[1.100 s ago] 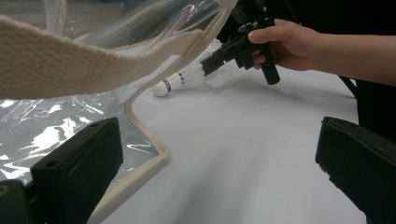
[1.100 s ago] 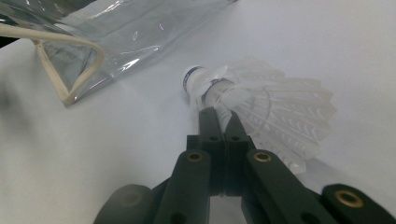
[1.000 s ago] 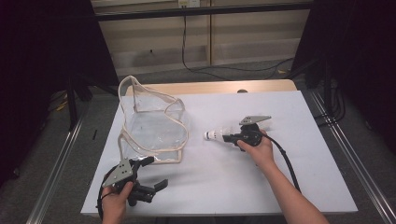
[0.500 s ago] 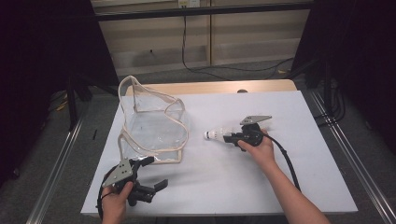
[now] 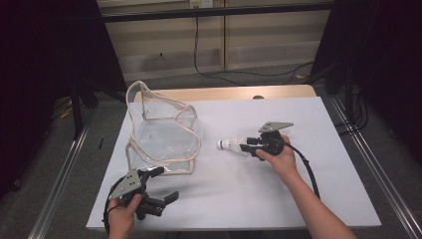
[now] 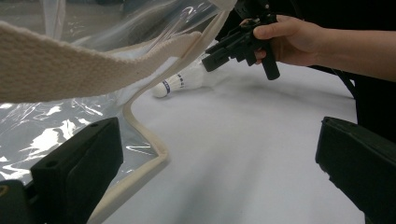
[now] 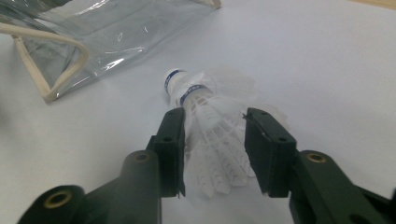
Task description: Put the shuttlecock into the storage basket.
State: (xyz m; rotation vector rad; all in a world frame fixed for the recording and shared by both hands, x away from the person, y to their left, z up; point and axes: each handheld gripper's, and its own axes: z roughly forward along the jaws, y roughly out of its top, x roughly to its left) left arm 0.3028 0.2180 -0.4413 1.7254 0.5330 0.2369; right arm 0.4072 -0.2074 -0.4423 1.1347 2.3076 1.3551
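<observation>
The right gripper (image 7: 212,128), jaws just opening, is straddling two nested white feathered shuttlecocks (image 7: 205,116) lying on the white table (image 5: 298,199) near the clear cream-trimmed plastic bag (image 5: 164,134); the left gripper (image 5: 164,186) is resting wide open, empty.

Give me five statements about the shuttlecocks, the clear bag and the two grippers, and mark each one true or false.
1. The shuttlecocks lie between the right gripper jaws. True.
2. The shuttlecocks are inside the clear bag. False: they lie on the white table beside it.
3. The left gripper grips the bag's trim. False: its jaws stand open, holding nothing.
4. The shuttlecocks' cork ends point toward the bag. True.
5. The bag is opaque black. False: clear plastic, cream trim.
</observation>
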